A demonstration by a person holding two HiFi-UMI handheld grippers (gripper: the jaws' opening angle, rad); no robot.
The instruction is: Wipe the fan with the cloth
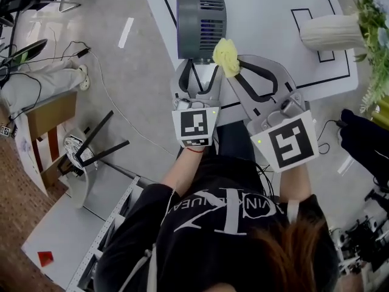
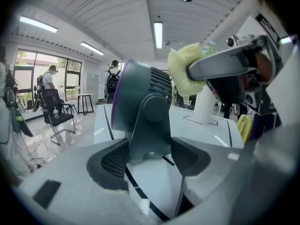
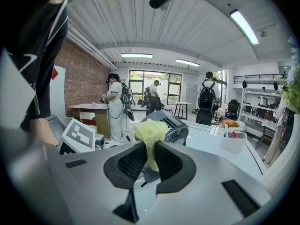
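Head view: the fan [image 1: 200, 17] stands on the counter [image 1: 273, 23], with the cloth [image 1: 226, 56] at its five o'clock, pinched by the right hand-held gripper [image 1: 236, 66]. Left gripper view: the left hand-held gripper [image 2: 150, 156] is spread astride the stand [image 2: 149, 125], gripping nothing, so a wipe could shove the unbraced fan. Right gripper view: the cloth's thin pinched tail may slip.

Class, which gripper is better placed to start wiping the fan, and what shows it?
Right. The right gripper is shut on the yellow cloth, held close to the fan. The left gripper stands open with the fan's stand between its jaws, and it carries no cloth.
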